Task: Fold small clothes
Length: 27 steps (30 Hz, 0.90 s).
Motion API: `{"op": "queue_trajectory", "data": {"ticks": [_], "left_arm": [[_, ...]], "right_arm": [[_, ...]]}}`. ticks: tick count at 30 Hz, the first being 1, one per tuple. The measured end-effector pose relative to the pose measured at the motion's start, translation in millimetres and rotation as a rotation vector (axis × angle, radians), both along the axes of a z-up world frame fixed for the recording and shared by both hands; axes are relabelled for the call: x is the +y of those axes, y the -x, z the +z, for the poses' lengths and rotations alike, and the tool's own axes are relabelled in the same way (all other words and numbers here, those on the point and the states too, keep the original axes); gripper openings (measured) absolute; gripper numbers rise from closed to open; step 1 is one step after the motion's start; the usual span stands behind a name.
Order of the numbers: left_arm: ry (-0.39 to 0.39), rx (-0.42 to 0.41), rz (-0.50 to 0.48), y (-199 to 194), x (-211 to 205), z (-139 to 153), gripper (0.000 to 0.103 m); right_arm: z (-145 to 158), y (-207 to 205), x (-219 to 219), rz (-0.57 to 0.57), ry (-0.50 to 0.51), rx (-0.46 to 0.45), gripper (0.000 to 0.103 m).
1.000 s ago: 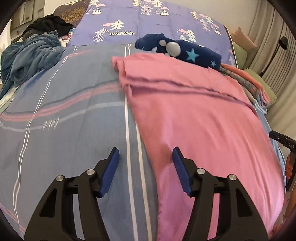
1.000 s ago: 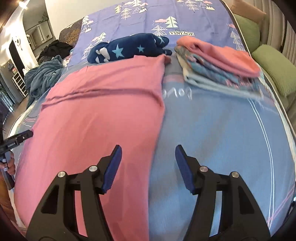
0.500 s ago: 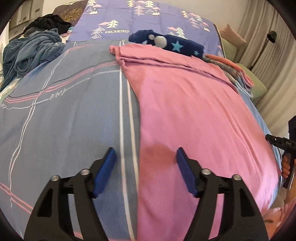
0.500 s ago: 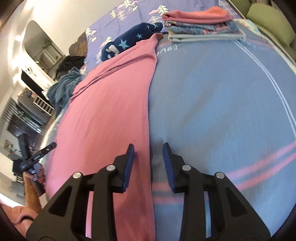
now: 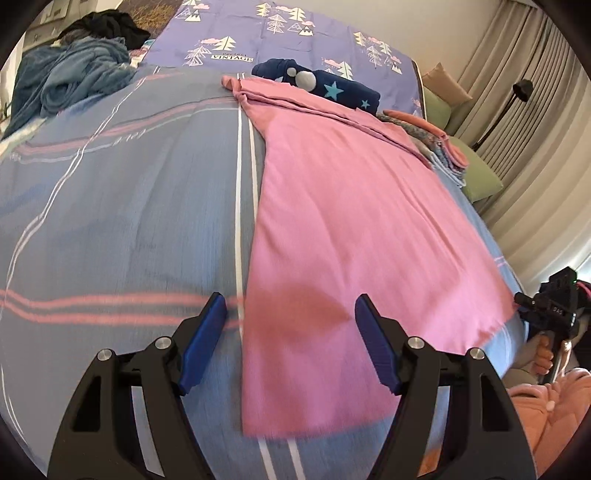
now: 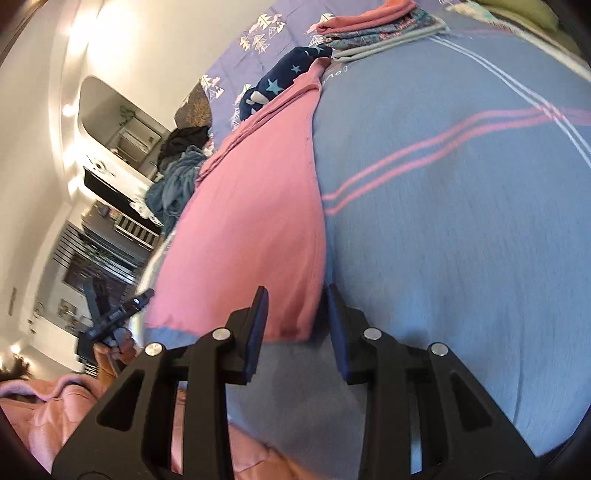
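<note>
A pink garment (image 5: 351, 221) lies spread flat on the blue striped bedspread (image 5: 129, 206). My left gripper (image 5: 290, 343) hovers open over its near left corner; the blue fingers (image 5: 205, 339) straddle the side edge and press nothing. In the right wrist view the pink garment (image 6: 251, 221) stretches away, and its near right corner lies between the fingers of my right gripper (image 6: 295, 328). Those jaws stand narrow but open, with gaps between the pads and the cloth. Each view catches the other gripper in a hand at the bed's near edge: the right gripper (image 5: 550, 306) and the left gripper (image 6: 114, 314).
A navy star-patterned garment (image 5: 332, 86) lies beyond the pink one, beside a folded stack of clothes (image 6: 373, 29). A crumpled blue blanket (image 5: 70, 77) and dark clothes sit far left. Green cushions (image 5: 476, 166) and curtains line the right side. The person's pink sleeve (image 5: 546, 413) is close by.
Both grippers have drawn back along the garment to its near corners. The left jaws widened, the right jaws narrowed, and the right view rolled to one side.
</note>
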<state>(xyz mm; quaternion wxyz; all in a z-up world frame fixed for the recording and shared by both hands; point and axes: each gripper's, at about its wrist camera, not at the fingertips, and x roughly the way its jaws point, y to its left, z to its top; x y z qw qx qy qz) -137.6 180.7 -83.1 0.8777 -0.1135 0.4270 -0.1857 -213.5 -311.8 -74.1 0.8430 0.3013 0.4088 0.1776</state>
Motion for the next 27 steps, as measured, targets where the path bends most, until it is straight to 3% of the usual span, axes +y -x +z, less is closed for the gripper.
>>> {"op": "queue_trajectory", "data": {"ticks": [4, 8, 11, 12, 13, 14, 15, 17, 23, 27], "left_arm": [[0.051, 0.033, -0.007, 18.7, 4.4, 1.4, 0.072], [0.136, 0.048, 0.004, 24.6, 12.0, -2.1, 0.072], [0.197, 0.033, 0.003, 21.7, 16.2, -4.9, 0.072], [0.220, 0.025, 0.005, 20.1, 17.3, -5.8, 0.071], [0.237, 0.024, 0.009, 19.2, 17.8, -6.5, 0.052], [0.263, 0.040, 0.016, 16.6, 19.1, -8.3, 0.013], [0.306, 0.100, 0.033, 11.6, 21.0, -13.7, 0.006], [0.345, 0.141, 0.070, 9.6, 22.9, -15.0, 0.005], [0.228, -0.037, 0.058, 16.2, 5.3, 40.5, 0.005], [0.231, -0.110, 0.065, 5.7, 5.0, 67.1, 0.005]], "right_arm": [[-2.1, 5.3, -1.1, 0.006, -0.056, 0.004, 0.034], [-0.6, -2.4, 3.7, 0.042, -0.101, -0.006, 0.046], [0.2, -13.1, 10.0, 0.052, -0.083, -0.006, 0.045], [1.2, -17.7, 11.9, 0.041, -0.072, -0.002, 0.038], [1.3, -21.0, 12.4, 0.030, -0.065, 0.007, 0.028], [0.3, -23.2, 11.6, 0.019, -0.064, 0.021, 0.016], [-1.3, -23.9, 10.0, 0.010, -0.067, 0.033, 0.003], [-4.6, -23.4, 3.7, -0.012, -0.124, 0.058, 0.003], [30.0, -14.1, -0.1, -0.016, -0.104, -0.046, 0.003], [55.9, -24.5, 6.1, -0.017, -0.076, -0.133, 0.003]]}}
